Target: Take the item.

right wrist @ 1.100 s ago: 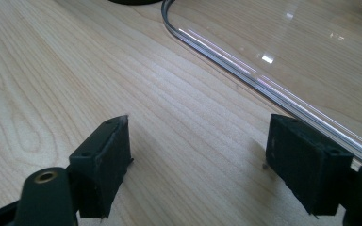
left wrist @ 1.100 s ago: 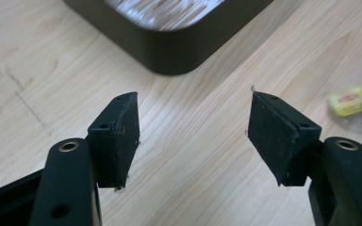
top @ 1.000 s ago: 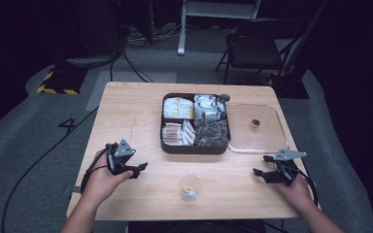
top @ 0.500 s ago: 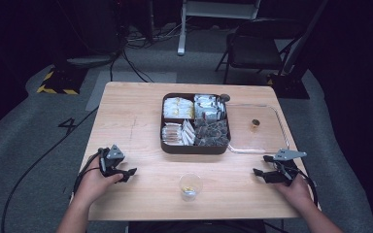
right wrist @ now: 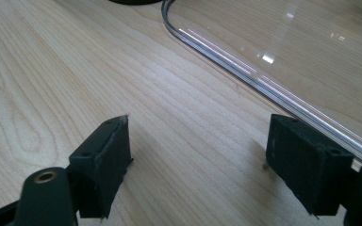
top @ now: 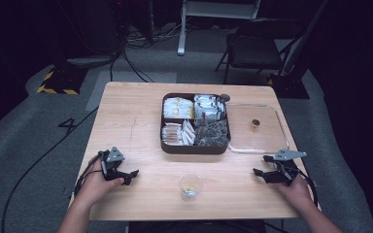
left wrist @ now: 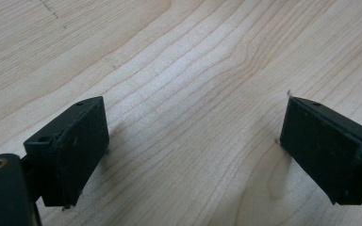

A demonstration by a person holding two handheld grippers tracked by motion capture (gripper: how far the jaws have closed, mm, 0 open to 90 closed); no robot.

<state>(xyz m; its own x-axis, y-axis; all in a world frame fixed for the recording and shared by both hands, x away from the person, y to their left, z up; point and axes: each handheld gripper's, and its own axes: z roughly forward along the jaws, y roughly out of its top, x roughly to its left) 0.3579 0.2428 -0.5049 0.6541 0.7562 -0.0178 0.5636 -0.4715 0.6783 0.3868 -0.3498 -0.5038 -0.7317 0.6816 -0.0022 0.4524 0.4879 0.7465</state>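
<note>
My left gripper (top: 130, 174) rests low on the wooden table (top: 131, 116) near its front left corner, held in a hand. In the left gripper view it (left wrist: 193, 150) stands open over bare wood, nothing between the jaws. My right gripper (top: 258, 173) sits near the front right edge, also hand-held. In the right gripper view it (right wrist: 198, 155) is open and empty, just in front of the rim of a clear plastic lid (right wrist: 264, 61). A small clear cup (top: 190, 186) with something yellowish inside stands between the two grippers.
A dark compartment tray (top: 194, 149) with several packets stands mid-table. The clear lid (top: 267, 141) lies to its right with a small brown item (top: 255, 124) on it. A chair (top: 252, 48) and cables are on the floor beyond the table.
The left gripper has drawn back toward the table's front left and dropped lower onto the wood. The right gripper has stayed where it was.
</note>
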